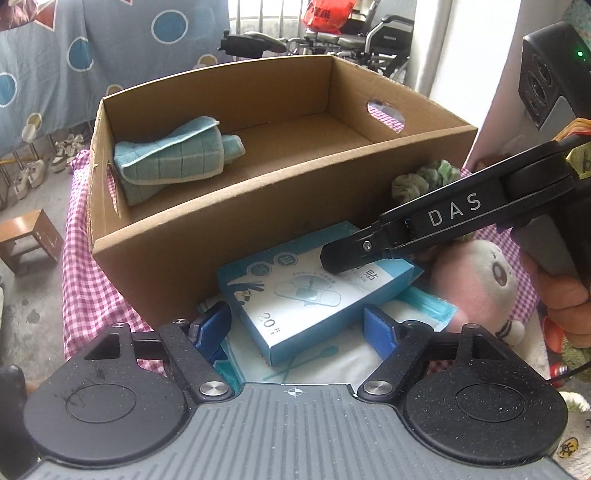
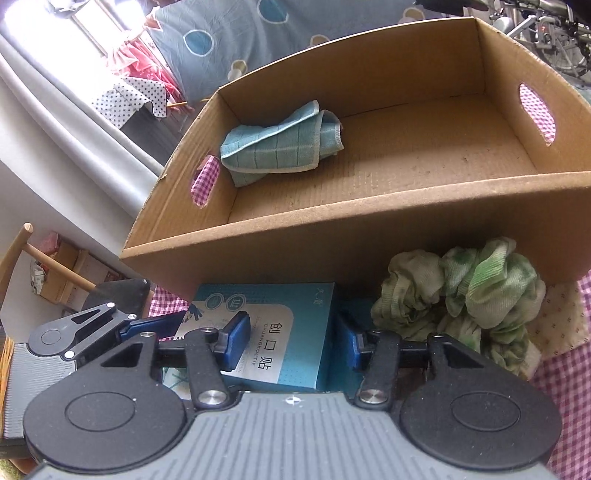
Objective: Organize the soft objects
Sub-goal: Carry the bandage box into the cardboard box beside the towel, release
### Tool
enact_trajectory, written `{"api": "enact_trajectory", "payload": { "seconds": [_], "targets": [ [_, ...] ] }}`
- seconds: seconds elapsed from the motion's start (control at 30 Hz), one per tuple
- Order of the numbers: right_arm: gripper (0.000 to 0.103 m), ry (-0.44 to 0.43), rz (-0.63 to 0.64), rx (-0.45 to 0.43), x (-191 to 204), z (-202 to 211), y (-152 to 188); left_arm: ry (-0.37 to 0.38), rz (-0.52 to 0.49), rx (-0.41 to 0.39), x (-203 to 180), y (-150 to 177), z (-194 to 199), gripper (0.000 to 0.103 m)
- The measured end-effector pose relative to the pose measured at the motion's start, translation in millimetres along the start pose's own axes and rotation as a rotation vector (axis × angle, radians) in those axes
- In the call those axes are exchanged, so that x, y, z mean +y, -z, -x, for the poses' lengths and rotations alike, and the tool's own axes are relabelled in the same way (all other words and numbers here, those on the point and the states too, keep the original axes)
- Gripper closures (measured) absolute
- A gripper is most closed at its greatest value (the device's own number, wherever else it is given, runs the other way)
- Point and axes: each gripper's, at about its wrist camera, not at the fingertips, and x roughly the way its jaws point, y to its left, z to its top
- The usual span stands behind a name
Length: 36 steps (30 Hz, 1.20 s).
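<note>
Right in front of the cardboard box, the blue plaster box sits between the right gripper's spread fingers, untouched; left gripper gapes around it too; teal cloth lies inside.

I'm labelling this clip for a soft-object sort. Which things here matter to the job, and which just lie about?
Job: cardboard box, blue cloth already inside it, green cloth, pink plush toy.
Lying about: plaster box, wooden stool, wheelchair.
</note>
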Motion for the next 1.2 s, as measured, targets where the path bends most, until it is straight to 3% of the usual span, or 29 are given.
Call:
{"api": "enact_trajectory", "payload": {
  "seconds": [0.23,0.43,0.67,0.8,0.9,1.0,1.2],
  "targets": [
    [0.049,0.009,0.029,-0.031,6.8,8.5,3.5,-0.017,-0.015,-0.012,-4.9,-0.7,-0.4,0.024],
    [0.049,-0.006,0.057,-0.09,21.5,32.6,7.3,-0.053,-0.026,-0.058,-14.5,1.6,21.6,0.024],
    [0.048,-0.043,0.144,-0.227,53.1,84.5,-1.3,-0.11,-0.051,-0.189,-24.0,-8.7,74.6,0.024],
    [0.048,-0.049,0.207,-0.278,65.8,98.4,-27.5,-0.123,-0.055,-0.255,-17.6,-30.6,93.5,0.024],
    [0.049,-0.065,0.204,-0.25,61.3,88.4,-63.0,-0.121,-0.051,-0.265,-6.0,-55.1,90.1,0.024],
    [0.049,-0.079,0.167,-0.167,48.8,62.8,-101.8,-0.115,-0.04,-0.238,10.0,-78.0,73.7,0.024],
    [0.049,-0.053,0.076,0.036,16.1,-14.0,-159.7,-0.104,-0.016,-0.085,40.0,-115.0,9.1,0.025]
  ]
}}
